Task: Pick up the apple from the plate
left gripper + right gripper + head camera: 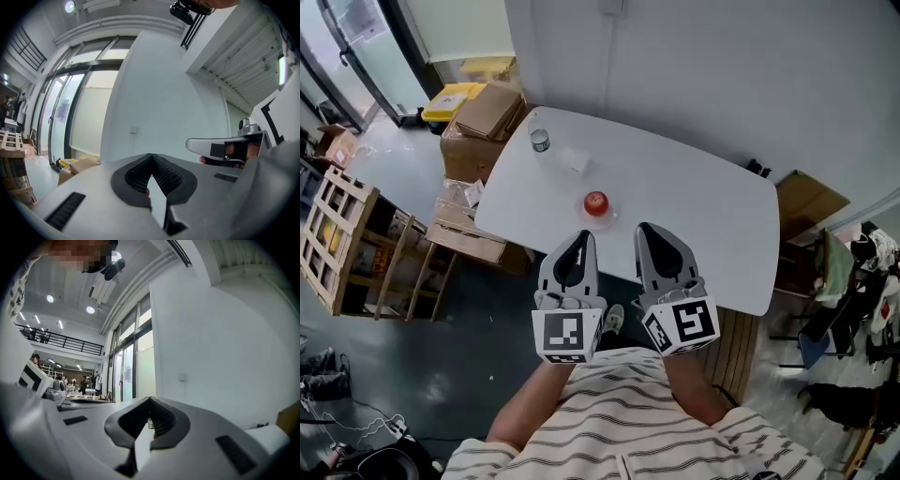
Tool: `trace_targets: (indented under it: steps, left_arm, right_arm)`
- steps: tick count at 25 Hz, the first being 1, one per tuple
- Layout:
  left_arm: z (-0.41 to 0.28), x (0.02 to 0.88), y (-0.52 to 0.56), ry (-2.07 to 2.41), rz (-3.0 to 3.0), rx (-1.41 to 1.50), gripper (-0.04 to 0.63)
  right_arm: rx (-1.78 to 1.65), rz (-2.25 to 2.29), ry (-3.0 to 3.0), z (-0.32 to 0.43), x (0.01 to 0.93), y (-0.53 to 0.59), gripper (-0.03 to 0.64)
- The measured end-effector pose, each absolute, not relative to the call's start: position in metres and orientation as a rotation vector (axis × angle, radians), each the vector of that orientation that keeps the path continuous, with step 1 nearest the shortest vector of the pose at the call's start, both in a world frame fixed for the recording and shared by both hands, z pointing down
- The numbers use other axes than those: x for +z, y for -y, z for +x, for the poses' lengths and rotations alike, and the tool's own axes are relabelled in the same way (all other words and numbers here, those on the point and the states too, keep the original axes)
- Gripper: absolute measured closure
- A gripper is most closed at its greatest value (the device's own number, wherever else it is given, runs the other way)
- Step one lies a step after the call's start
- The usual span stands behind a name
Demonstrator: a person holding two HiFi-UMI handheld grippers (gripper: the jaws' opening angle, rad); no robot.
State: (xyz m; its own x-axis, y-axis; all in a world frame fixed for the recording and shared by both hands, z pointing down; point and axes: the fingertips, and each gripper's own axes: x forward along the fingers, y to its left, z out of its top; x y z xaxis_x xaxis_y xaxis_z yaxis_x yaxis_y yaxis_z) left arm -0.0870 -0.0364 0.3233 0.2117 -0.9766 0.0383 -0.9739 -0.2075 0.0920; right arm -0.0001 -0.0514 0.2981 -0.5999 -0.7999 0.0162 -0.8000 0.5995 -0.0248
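The apple point(595, 202) sits on a small clear plate point(607, 217) towards the near side of the white table point(694, 187), ahead of the 2 grippers and roughly between their lines of aim. The left gripper point(580, 244) and the right gripper point(651, 238) both hang short of the table edge, pointing level, and each has its jaws pressed together with nothing held. The main risk, as I judge it, is arriving with the jaws closed: a closed tip would push the round apple instead of straddling it, and it could roll off the plate and on across the table. The plate looks light, so a low approach that catches its rim could slide it, apple and all. A pinch placed off centre on the smooth fruit may squirt it sideways. The idle gripper travelling alongside could clip the plate, and an overshoot would head towards the glass point(539, 141) beyond
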Motion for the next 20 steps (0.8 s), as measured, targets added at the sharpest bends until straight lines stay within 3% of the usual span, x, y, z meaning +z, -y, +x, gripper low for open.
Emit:
trace_targets:
  steps: [20]
  left_arm:
    - [-0.06,0.342,0.132,1.968,2.297,-0.03,0.591]
  right_arm:
    - [0.072,1.302,2.845,0.022,0.32,0.15,0.604]
